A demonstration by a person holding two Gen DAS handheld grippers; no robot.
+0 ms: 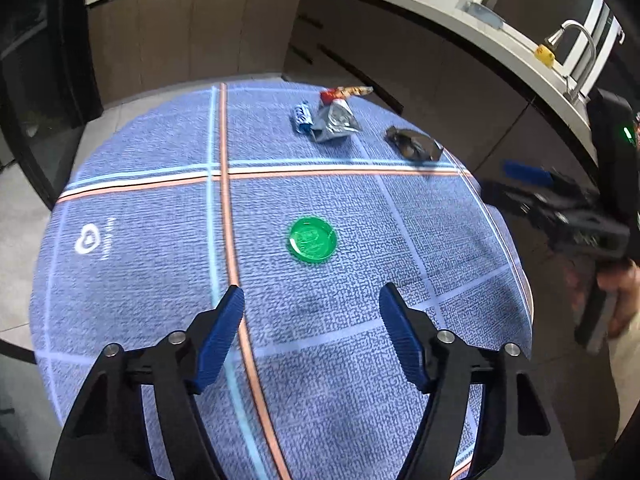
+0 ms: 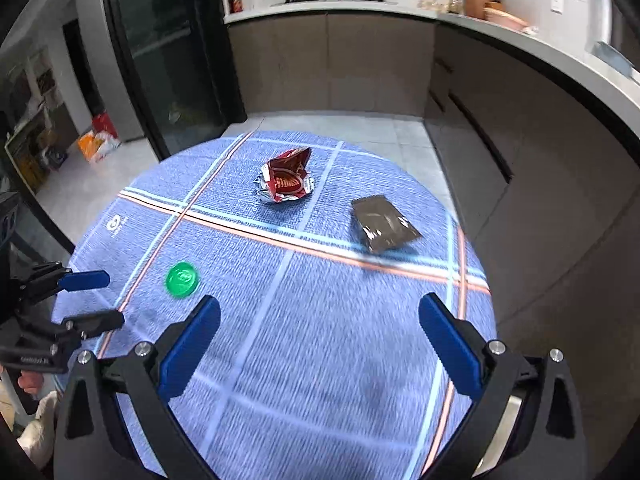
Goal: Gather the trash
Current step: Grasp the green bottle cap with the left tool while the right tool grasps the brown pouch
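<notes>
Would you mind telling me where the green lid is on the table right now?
The green lid lies flat on the blue tablecloth, just ahead of the open left tool; in the right wrist view it sits lower left, nearer than the red wrapper.

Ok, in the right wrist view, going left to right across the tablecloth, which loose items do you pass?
Green lid → crumpled red snack bag → dark brown packet.

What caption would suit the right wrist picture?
Open right claw above a blue tablecloth, facing a red snack wrapper, brown packet and green lid.
</notes>
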